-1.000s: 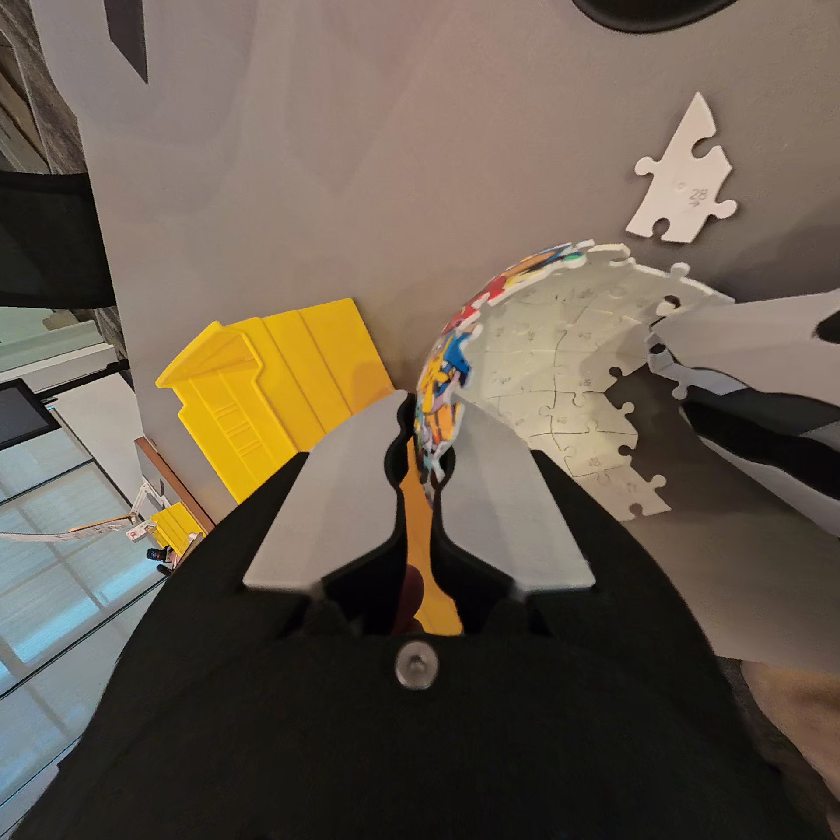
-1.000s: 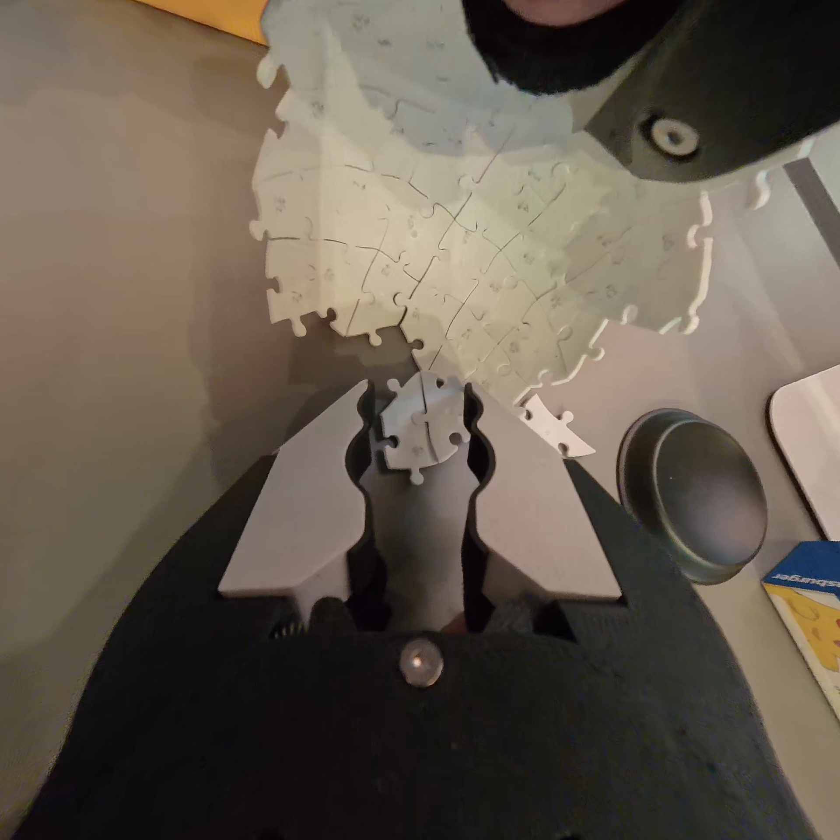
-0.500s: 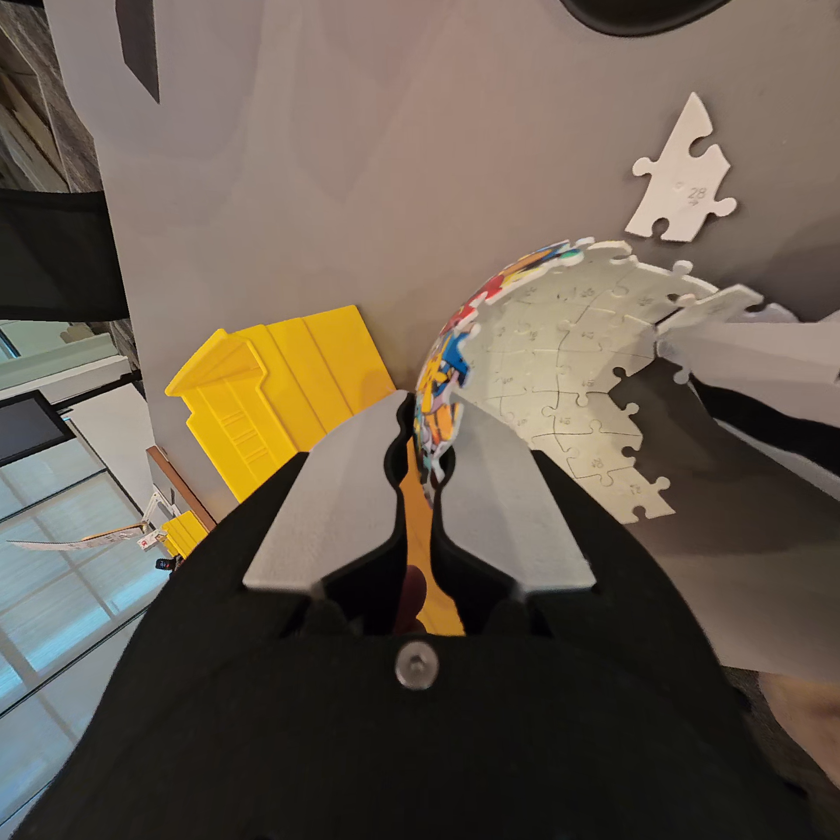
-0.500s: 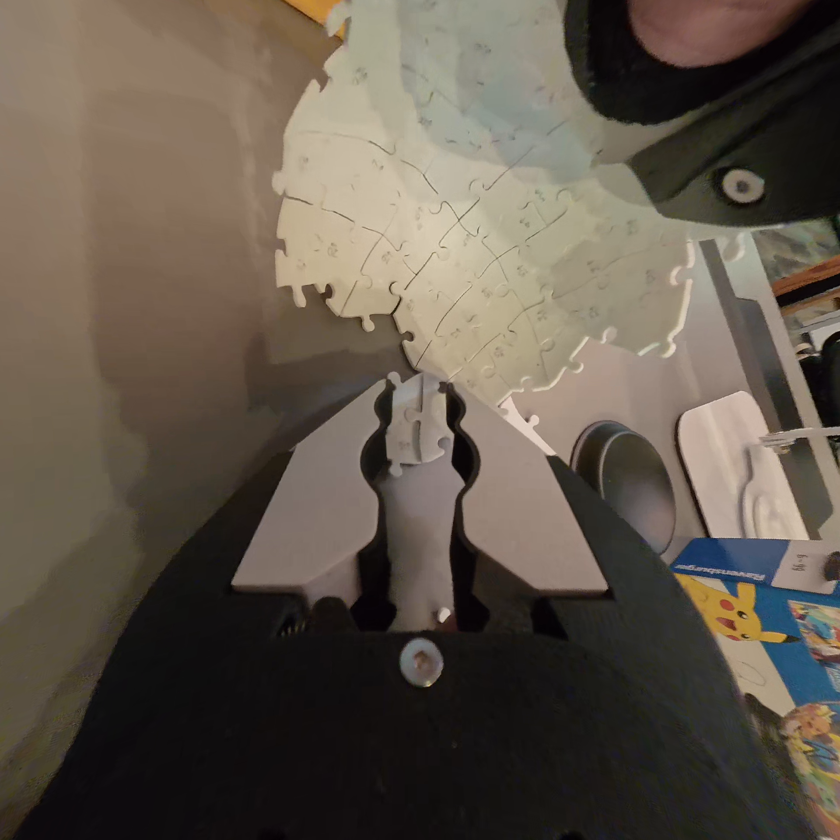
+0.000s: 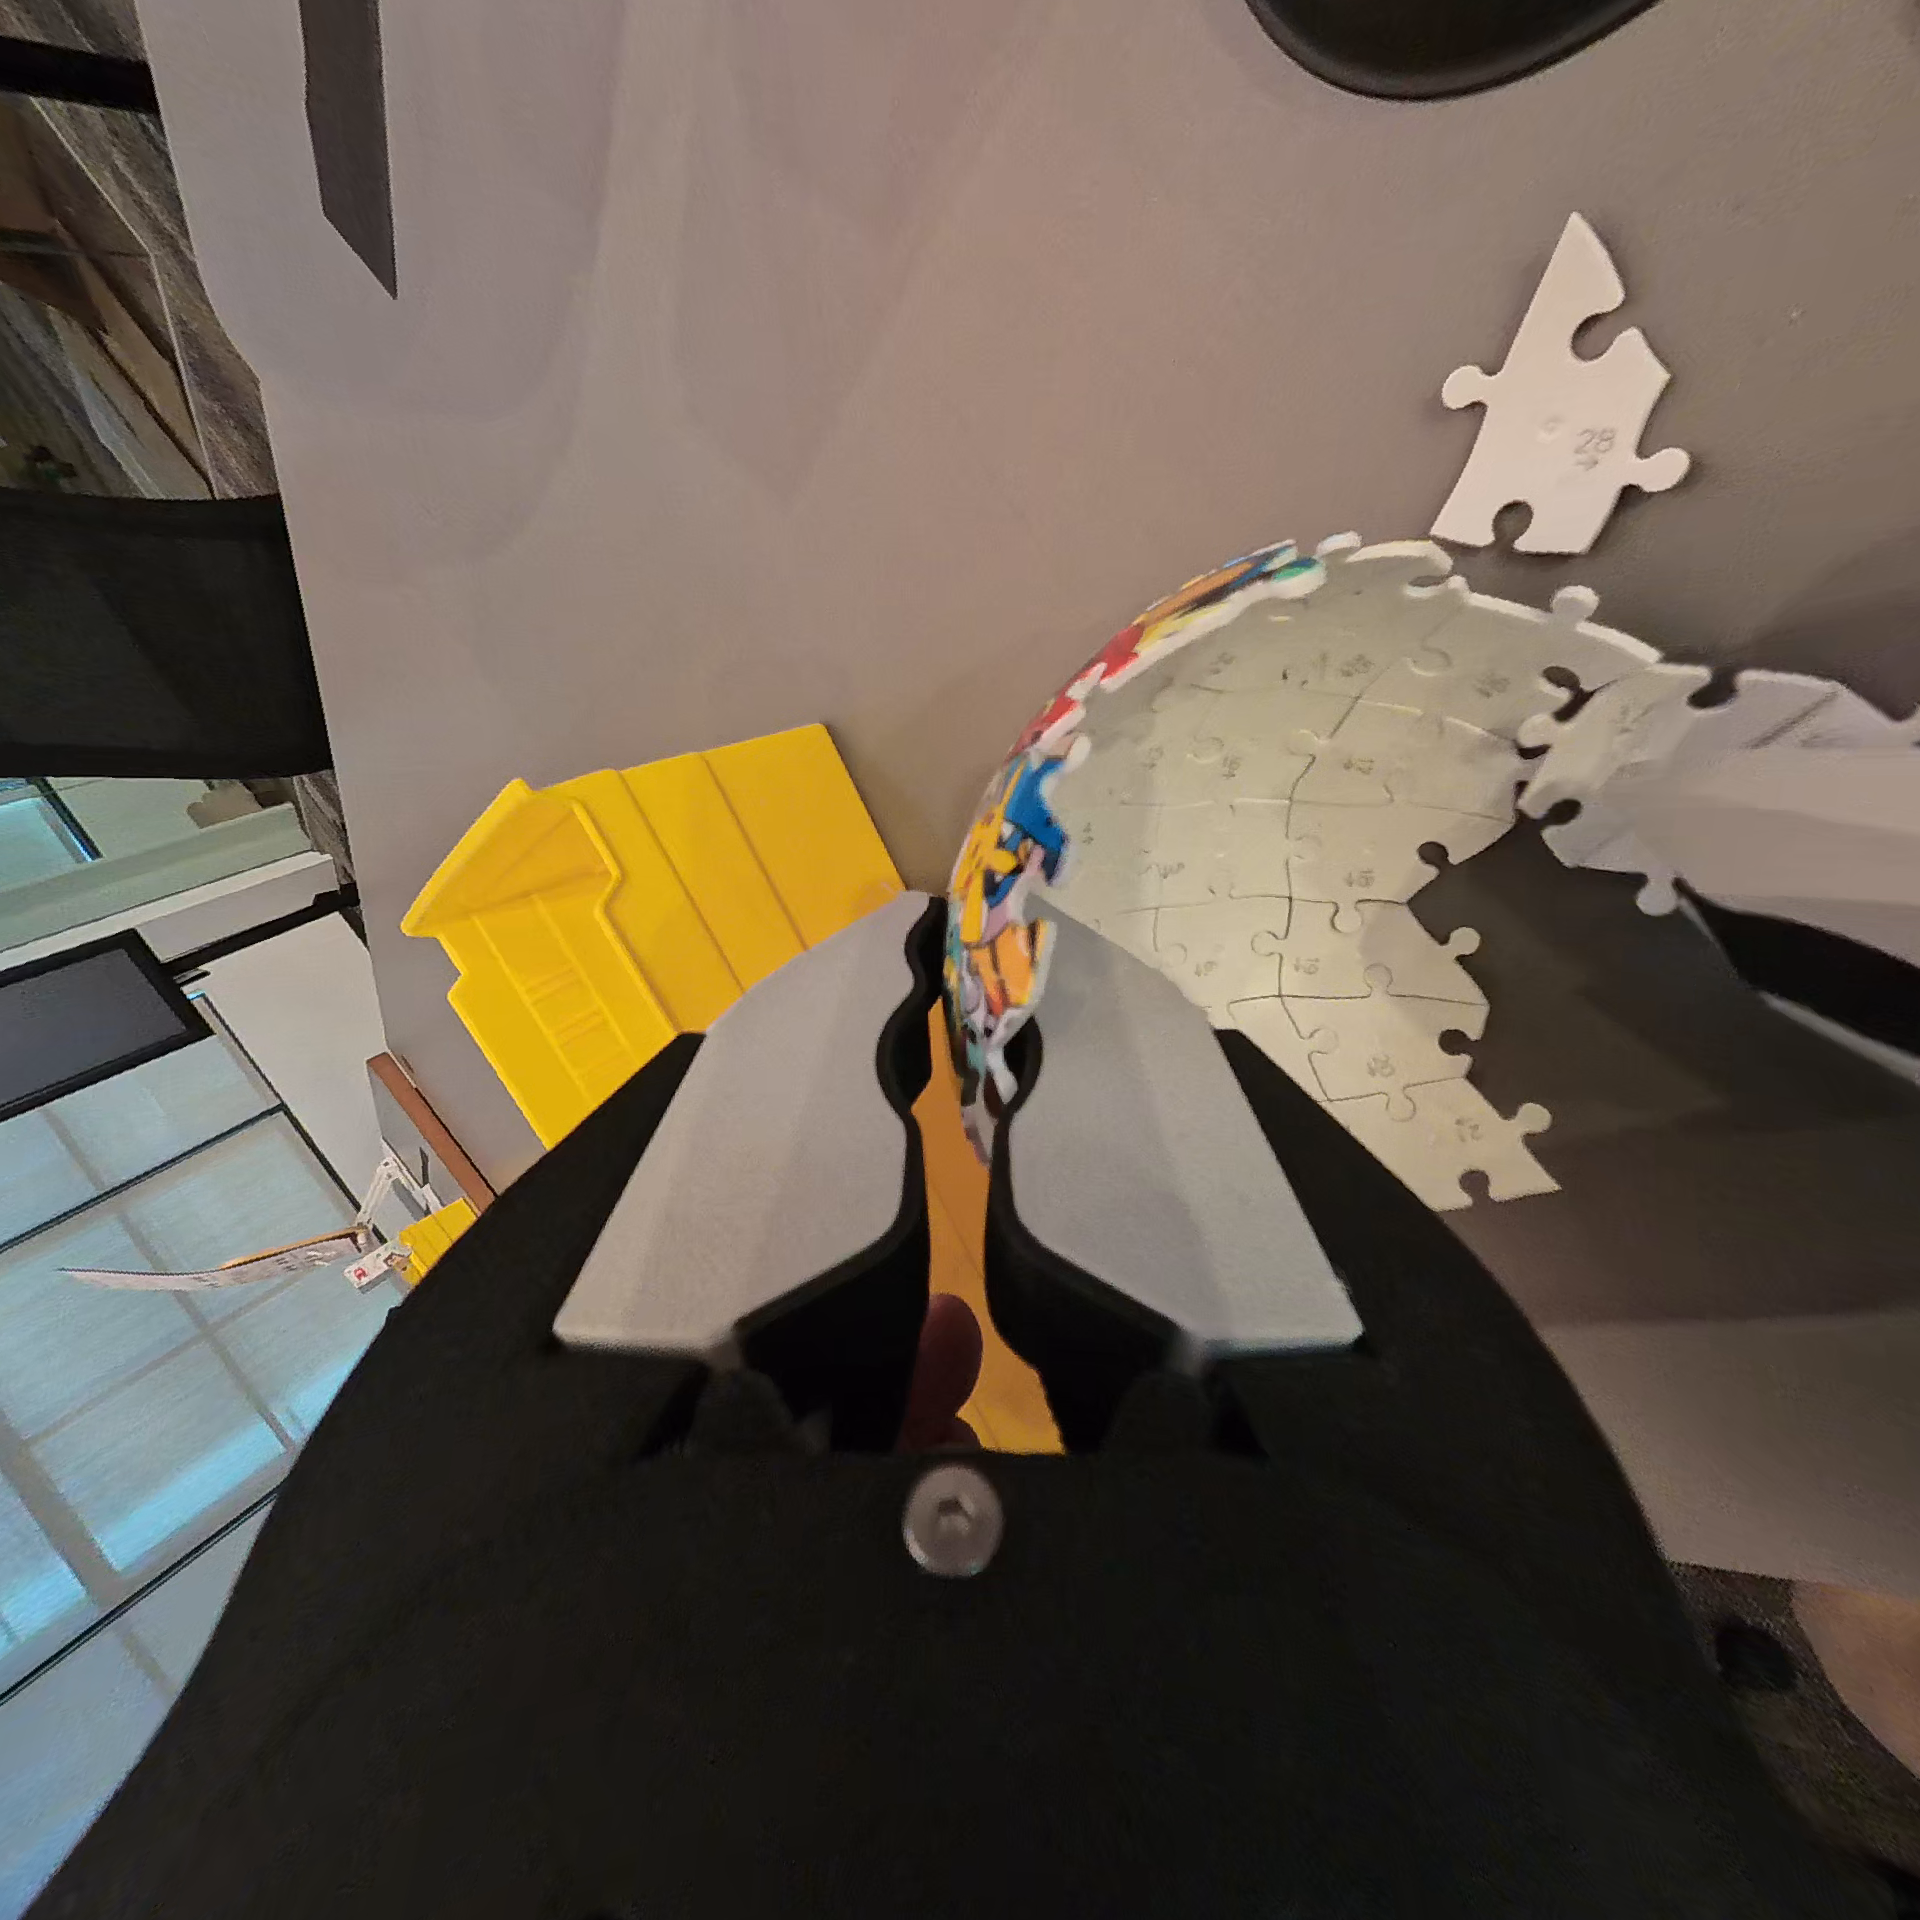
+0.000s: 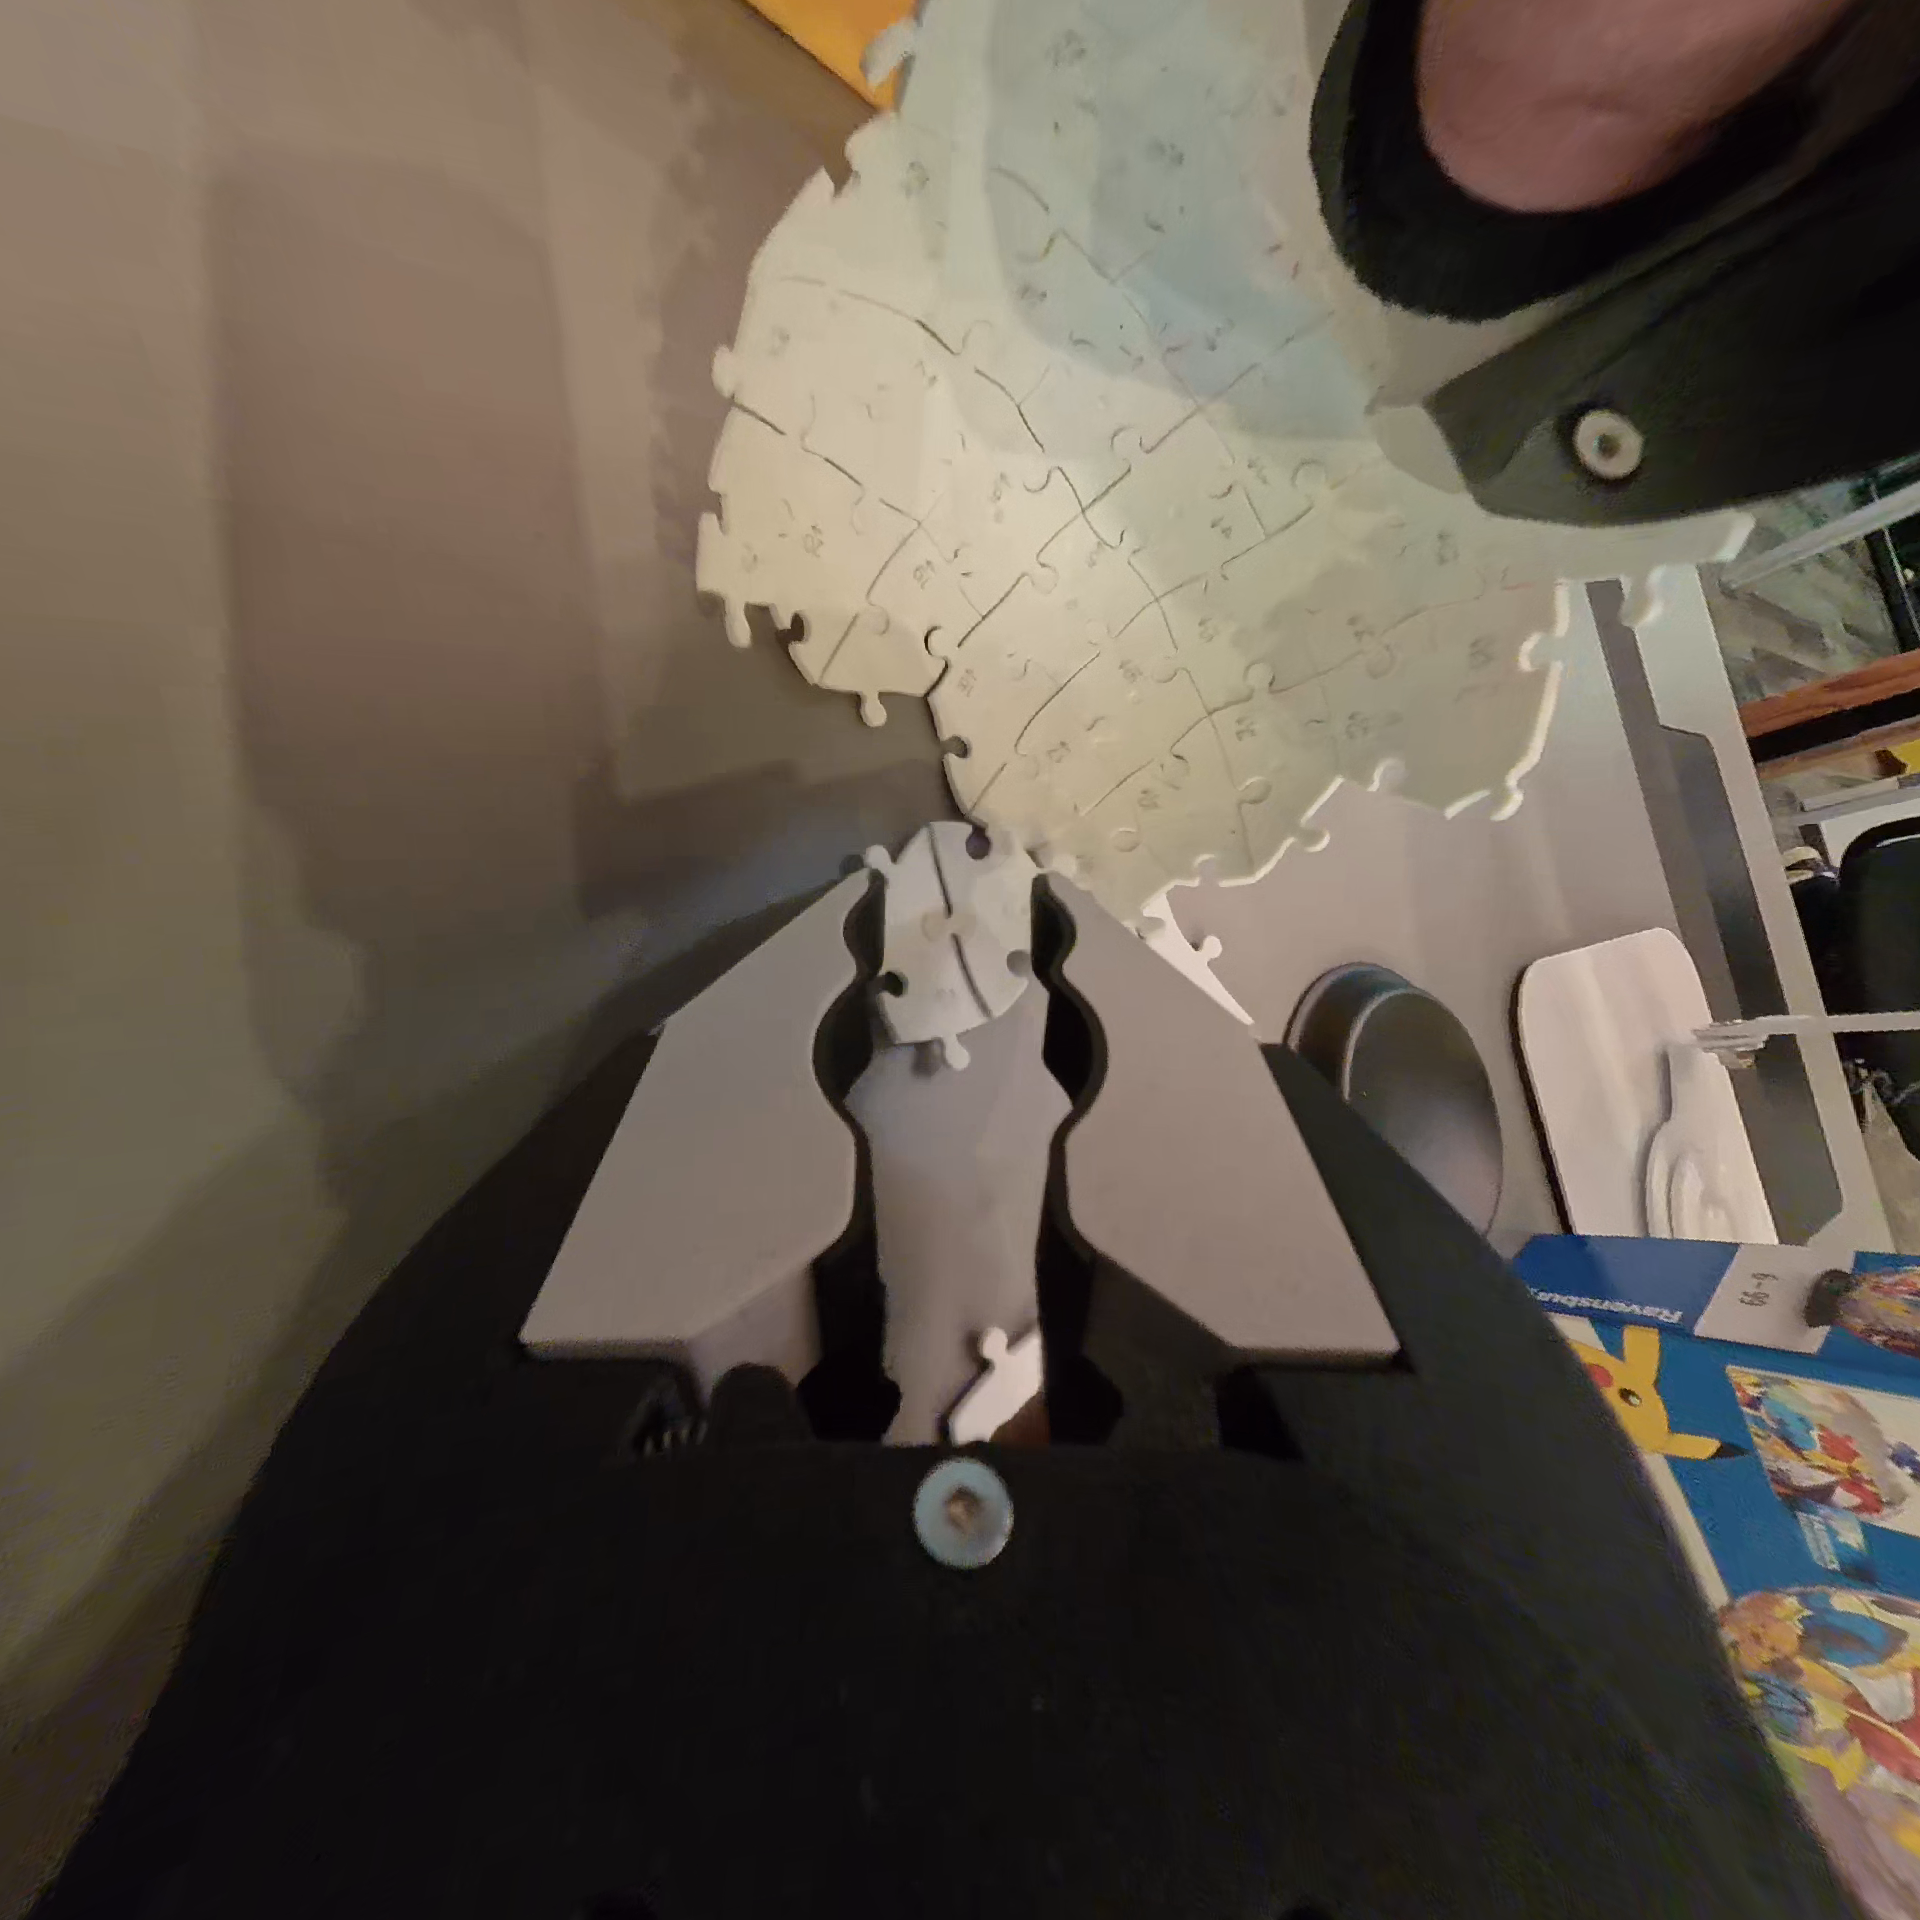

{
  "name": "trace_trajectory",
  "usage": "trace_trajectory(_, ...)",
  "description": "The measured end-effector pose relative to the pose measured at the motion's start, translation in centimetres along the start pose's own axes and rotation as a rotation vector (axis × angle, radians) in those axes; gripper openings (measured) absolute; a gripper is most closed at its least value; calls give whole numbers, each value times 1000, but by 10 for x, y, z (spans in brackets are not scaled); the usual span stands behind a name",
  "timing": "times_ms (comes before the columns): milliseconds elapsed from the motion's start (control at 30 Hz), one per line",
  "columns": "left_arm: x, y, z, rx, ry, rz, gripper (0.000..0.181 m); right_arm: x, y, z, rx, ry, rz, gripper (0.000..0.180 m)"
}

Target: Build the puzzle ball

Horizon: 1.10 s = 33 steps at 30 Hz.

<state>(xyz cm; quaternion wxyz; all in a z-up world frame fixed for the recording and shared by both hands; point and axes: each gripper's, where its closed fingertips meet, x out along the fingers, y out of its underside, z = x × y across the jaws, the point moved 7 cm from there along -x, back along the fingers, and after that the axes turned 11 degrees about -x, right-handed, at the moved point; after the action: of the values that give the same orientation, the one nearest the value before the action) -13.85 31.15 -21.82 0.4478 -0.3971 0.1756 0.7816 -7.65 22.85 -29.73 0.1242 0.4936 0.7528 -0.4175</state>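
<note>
Grey counter (image 5: 831, 416) below; my left tool (image 5: 961, 1023) pinches the half-built, white-backed puzzle shell (image 5: 1278, 831), right tool (image 6: 956, 935) clamps a joined white cluster (image 6: 951, 956) at its edge; much remains.

Half-built puzzle ball (image 5: 1288, 831), white inside

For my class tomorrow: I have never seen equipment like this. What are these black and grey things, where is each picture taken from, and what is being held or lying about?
No robot here: a person holds a two-finger gripper in each hand, with a camera on each looking along its fingers. In the left wrist view, the left gripper is shut on the rim of the half-built puzzle ball, printed outside, white inside. In the right wrist view, the right gripper is shut on a small cluster of joined pieces, at the ball's edge. On the grey table lie a loose white piece, a yellow plastic part, a dark round dome and the blue puzzle box.
</note>
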Motion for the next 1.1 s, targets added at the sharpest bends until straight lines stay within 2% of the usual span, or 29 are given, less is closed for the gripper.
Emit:
trace_trajectory(600,-1,-5,-3,59,-16,-14,5,5,-3,1,-40,10,34,22)
trace_trajectory(1100,-7,-11,-6,112,-28,-33,4,9,7,-13,238,-138,-1,31)
